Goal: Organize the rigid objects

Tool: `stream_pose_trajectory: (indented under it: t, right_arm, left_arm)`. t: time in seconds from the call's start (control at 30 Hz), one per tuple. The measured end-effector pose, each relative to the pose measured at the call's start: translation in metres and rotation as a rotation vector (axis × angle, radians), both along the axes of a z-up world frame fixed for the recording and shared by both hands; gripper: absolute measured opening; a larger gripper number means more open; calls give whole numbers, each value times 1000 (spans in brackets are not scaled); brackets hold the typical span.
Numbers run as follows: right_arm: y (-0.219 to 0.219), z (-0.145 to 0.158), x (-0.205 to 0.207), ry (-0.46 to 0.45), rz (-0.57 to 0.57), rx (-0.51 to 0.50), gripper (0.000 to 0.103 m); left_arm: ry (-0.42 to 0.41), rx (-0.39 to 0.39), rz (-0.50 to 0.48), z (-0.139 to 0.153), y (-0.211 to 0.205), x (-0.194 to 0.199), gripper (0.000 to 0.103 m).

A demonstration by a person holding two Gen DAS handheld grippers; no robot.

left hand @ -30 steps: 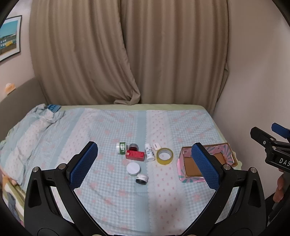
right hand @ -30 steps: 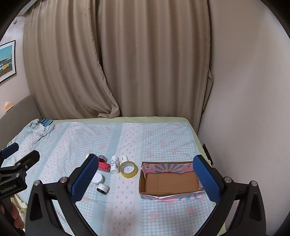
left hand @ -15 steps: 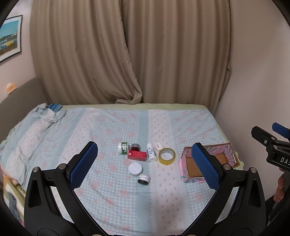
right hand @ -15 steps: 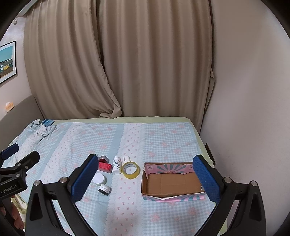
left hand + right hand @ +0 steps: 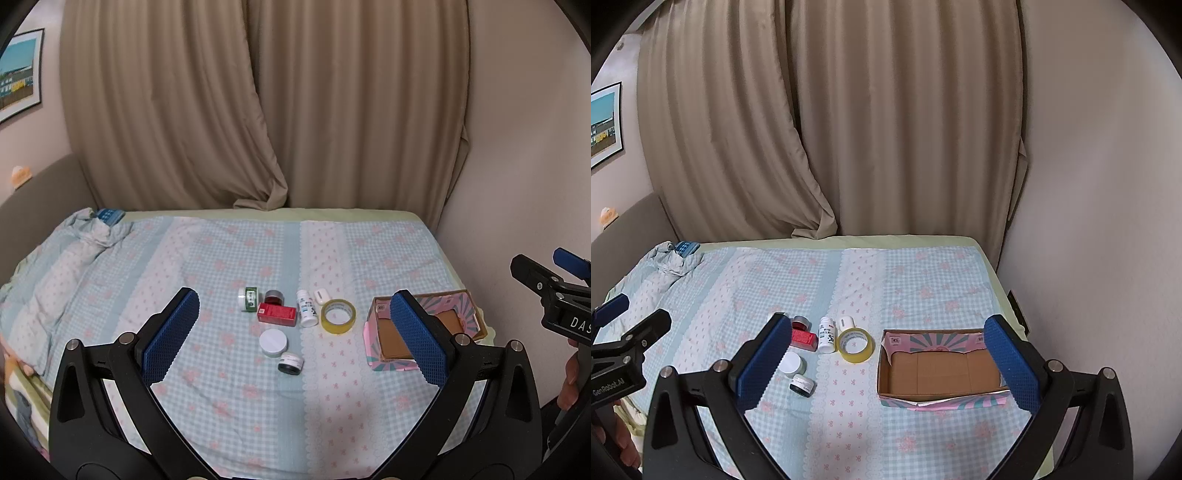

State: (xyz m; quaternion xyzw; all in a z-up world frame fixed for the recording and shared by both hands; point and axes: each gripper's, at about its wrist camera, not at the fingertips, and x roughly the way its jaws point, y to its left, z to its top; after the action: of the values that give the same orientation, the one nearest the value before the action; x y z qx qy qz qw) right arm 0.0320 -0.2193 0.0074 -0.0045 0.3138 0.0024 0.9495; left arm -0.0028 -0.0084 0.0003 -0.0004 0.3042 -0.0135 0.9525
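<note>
A cluster of small things lies mid-bed: a red box (image 5: 277,314), a white bottle (image 5: 307,313), a yellow tape roll (image 5: 338,316), a white round lid (image 5: 273,341), a small black jar (image 5: 290,363), a green-labelled jar (image 5: 248,298), a dark red jar (image 5: 274,296) and a small white case (image 5: 321,295). An empty pink-patterned cardboard box (image 5: 938,371) sits to their right. My left gripper (image 5: 295,336) is open, held above and short of the cluster. My right gripper (image 5: 886,363) is open, held above the bed between the tape roll (image 5: 856,344) and the box.
The bed (image 5: 229,258) has a blue checked cover, bunched at the far left with a blue item (image 5: 107,215) on it. Beige curtains (image 5: 258,110) hang behind. A wall (image 5: 1100,221) runs close along the bed's right side.
Both grippers have drifted slightly, so the objects and box sit a little lower and further right in view. Both stay open and empty.
</note>
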Motion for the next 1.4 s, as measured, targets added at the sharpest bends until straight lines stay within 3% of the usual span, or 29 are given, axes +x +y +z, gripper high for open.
stream_pose_trajectory:
  t: [0.6,0.83,1.03,1.4]
  right_arm:
    - [1,0,0,1,-6,-3,103]
    - [2,0,10,5,44,-3,103]
    - [23,-20,22,23,79,-7,103]
    - [94,-80,48,203,29,71,103]
  left_arm:
    - [16,6,0,-3,-1,3,102]
    - [45,25,1,-12,9,12,102]
    - [122,27,24,-34,49,29,102]
    - [278,-25,-27,-78,146,103,102]
